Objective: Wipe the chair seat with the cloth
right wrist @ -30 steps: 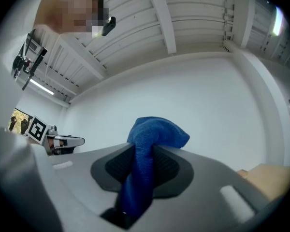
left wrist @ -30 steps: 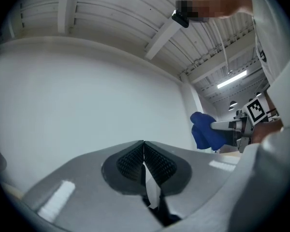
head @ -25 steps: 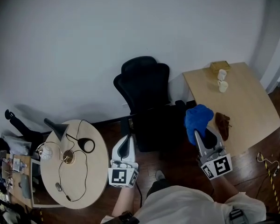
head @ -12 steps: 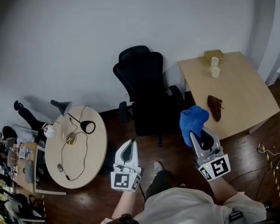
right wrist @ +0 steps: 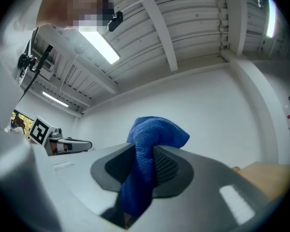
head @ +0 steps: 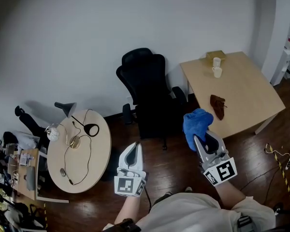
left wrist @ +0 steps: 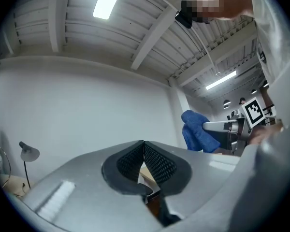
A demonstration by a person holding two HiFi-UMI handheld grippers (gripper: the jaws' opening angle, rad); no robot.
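A black office chair [head: 147, 88] stands against the white wall in the head view, its seat [head: 157, 122] facing me. My right gripper [head: 199, 140] is shut on a blue cloth [head: 196, 124], held in the air just right of the seat; the cloth [right wrist: 147, 161] bunches between the jaws in the right gripper view. My left gripper [head: 133, 151] hangs below the chair's left side, jaws shut with nothing between them [left wrist: 143, 154]. In the left gripper view the blue cloth [left wrist: 198, 133] and right gripper show at the right.
A wooden table [head: 241, 95] at the right carries two white cups [head: 215, 67] and a brown object [head: 217, 104]. A round table [head: 82, 161] at the left holds a lamp [head: 64, 108], cables and small items. Dark wooden floor lies between them.
The view has pulled back from the chair, which now sits higher and farther. Both grippers stay raised, the right one still holding the cloth; the right gripper drifted slightly left.
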